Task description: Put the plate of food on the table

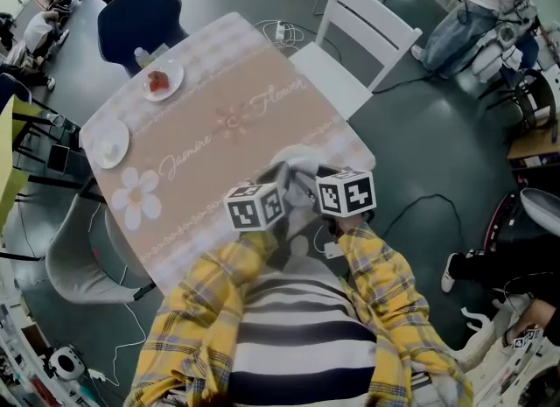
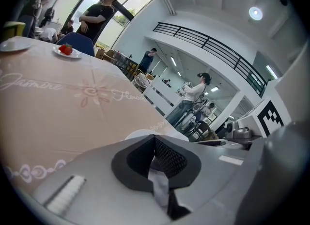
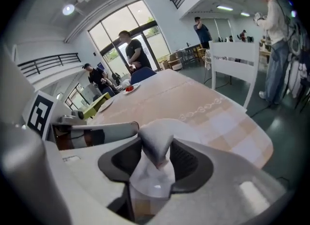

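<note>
The plate of food, a small white dish with something red on it, is seen at the far left corner of the table, well apart from both grippers. A second white plate is laid near it along the left edge. The table is covered by a pink tablecloth printed with script lettering and a white daisy.

At the near edge, a bunched fold of white cloth is raised between the two hand-held grippers. They are held side by side by a person in yellow plaid sleeves. The left gripper is shown closed, with a thin strip of the cloth pinched between its dark pads. The right gripper is shown with its jaws parted, and a puffed fold of the same cloth is seen standing loosely between them.

A white slatted chair is drawn up at the far right side of the table. A dark blue chair is placed beyond the far corner by the plate of food, and a grey chair is set at the left. Other people are seen standing in the hall behind, where a railed balcony is also pictured.
</note>
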`<act>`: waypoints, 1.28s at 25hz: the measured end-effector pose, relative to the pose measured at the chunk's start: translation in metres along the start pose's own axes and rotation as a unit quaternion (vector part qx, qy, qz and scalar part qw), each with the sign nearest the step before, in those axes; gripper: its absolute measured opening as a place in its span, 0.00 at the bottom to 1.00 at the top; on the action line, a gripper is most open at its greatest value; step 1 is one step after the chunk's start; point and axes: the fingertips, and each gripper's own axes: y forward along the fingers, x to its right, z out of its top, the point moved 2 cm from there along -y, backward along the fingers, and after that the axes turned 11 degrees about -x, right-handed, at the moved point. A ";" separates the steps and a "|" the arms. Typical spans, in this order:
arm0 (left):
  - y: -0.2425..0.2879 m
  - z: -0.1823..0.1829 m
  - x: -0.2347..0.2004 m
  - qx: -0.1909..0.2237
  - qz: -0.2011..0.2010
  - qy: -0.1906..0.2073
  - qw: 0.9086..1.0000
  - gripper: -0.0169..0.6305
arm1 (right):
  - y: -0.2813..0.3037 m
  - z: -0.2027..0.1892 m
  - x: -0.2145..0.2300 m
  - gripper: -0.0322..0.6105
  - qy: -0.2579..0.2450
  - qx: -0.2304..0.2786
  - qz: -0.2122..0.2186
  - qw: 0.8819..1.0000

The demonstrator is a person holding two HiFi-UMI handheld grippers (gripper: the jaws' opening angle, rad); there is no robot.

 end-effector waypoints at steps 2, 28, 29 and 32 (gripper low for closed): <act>-0.001 0.000 0.001 0.000 -0.001 0.002 1.000 0.02 | -0.004 0.000 0.001 0.33 -0.018 -0.003 -0.018 1.000; -0.019 -0.012 0.008 0.008 0.012 0.022 1.000 0.02 | -0.031 -0.014 0.010 0.24 -0.056 0.051 -0.068 0.995; -0.020 -0.013 0.008 0.008 0.012 0.022 1.000 0.02 | -0.033 -0.014 0.009 0.20 -0.055 0.058 -0.070 0.994; -0.022 -0.016 0.008 0.007 0.010 0.027 1.000 0.02 | -0.038 -0.015 0.005 0.06 -0.050 0.081 -0.073 0.993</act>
